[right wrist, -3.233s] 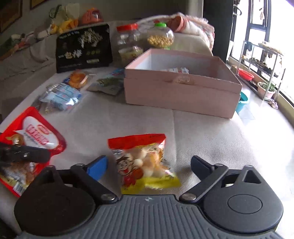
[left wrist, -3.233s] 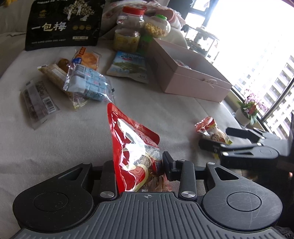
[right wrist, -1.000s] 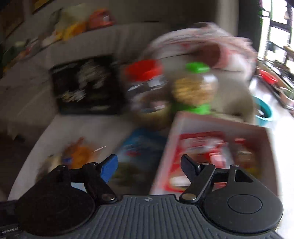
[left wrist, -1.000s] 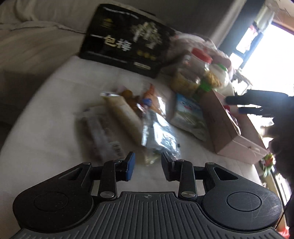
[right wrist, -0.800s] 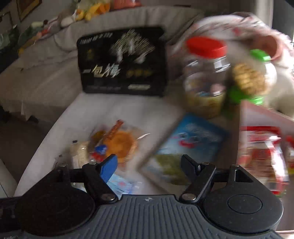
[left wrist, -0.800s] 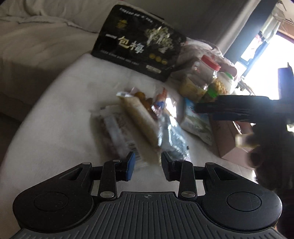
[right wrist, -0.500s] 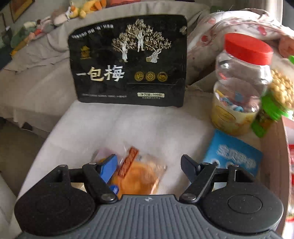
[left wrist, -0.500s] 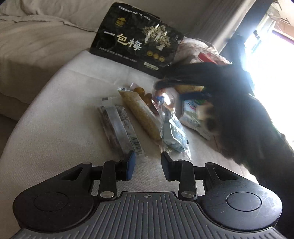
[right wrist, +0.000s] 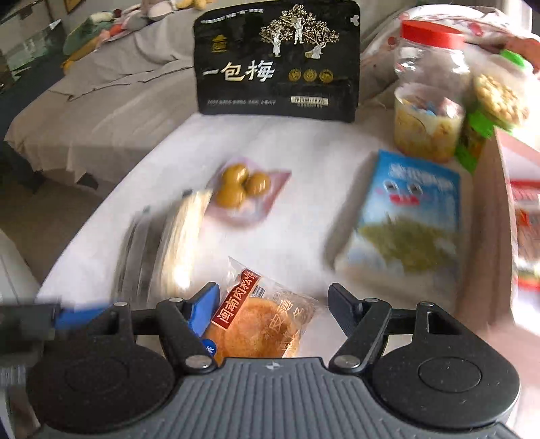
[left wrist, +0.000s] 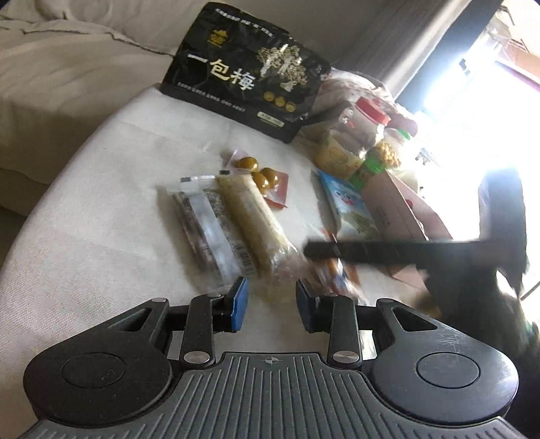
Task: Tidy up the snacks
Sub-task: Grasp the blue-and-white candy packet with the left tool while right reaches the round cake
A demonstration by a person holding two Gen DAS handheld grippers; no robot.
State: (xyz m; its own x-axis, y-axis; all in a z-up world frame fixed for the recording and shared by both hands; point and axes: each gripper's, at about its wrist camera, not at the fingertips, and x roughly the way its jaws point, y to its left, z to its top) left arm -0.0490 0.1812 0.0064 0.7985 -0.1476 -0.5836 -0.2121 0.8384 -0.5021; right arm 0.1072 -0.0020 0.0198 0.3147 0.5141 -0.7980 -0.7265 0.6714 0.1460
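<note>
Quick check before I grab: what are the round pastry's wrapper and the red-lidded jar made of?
Pastry wrapper: thin clear plastic film, glossy; the golden pastry shows through and the edges crinkle. Red-lidded jar: looks like rigid clear plastic, though glass can't be excluded; contents are visible through the wall, and the opaque red cap looks plastic.

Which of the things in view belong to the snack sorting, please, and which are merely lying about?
Job:
round golden pastry in clear wrapper
pink cardboard box
blue-and-green snack packet
open right gripper

Lying about:
beige sofa cover
floral cushion
</note>
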